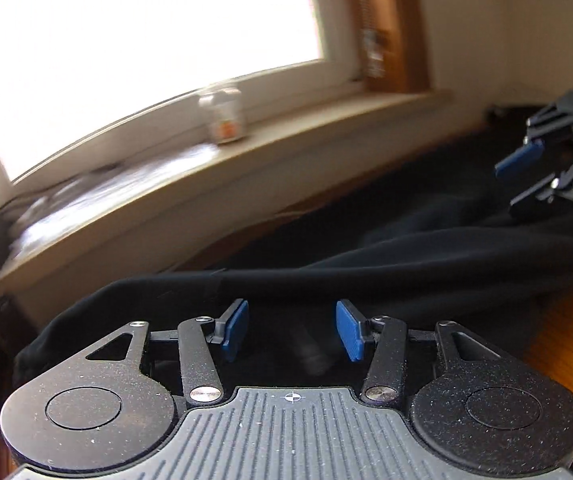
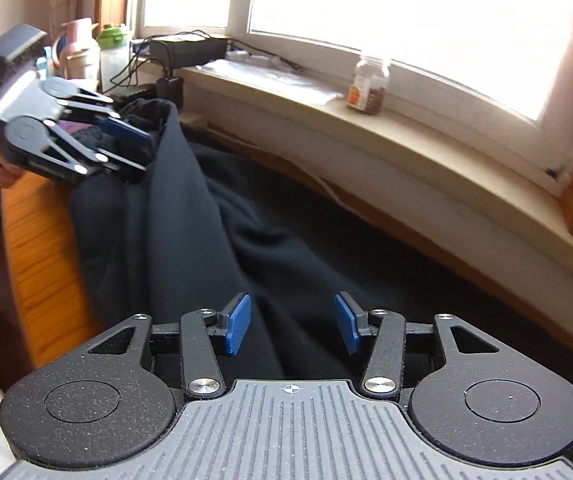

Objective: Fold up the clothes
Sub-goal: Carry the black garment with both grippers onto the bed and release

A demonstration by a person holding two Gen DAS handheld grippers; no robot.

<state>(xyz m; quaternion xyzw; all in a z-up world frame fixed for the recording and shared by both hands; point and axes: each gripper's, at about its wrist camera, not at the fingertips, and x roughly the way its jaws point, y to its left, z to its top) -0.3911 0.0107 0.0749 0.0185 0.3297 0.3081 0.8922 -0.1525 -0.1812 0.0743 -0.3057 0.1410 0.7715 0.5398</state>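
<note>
A black garment point(image 2: 214, 232) is spread in loose folds over the orange table point(image 2: 42, 264), below the windowsill point(image 2: 426, 148). The left tongs point(image 1: 292, 330) and right tongs point(image 2: 292, 324) are held part-open above the cloth, nothing gripped. A jar point(image 2: 369, 85) is seen on the sill.

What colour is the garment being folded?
Black, plain, no pattern; the garment shows best in the right wrist view.

1. Garment point(image 2: 214, 240): black cloth, matt, soft folds.
2. Desk point(image 2: 42, 248): orange wood, grained, slight sheen.
3. Jar point(image 2: 368, 86): clear, glossy, paper label.
4. Fingers point(image 1: 348, 330): blue ribbed pads, matt; black speckled arms, shiny metal pins.
5. Sill point(image 2: 426, 140): cream paint, smooth.
</note>
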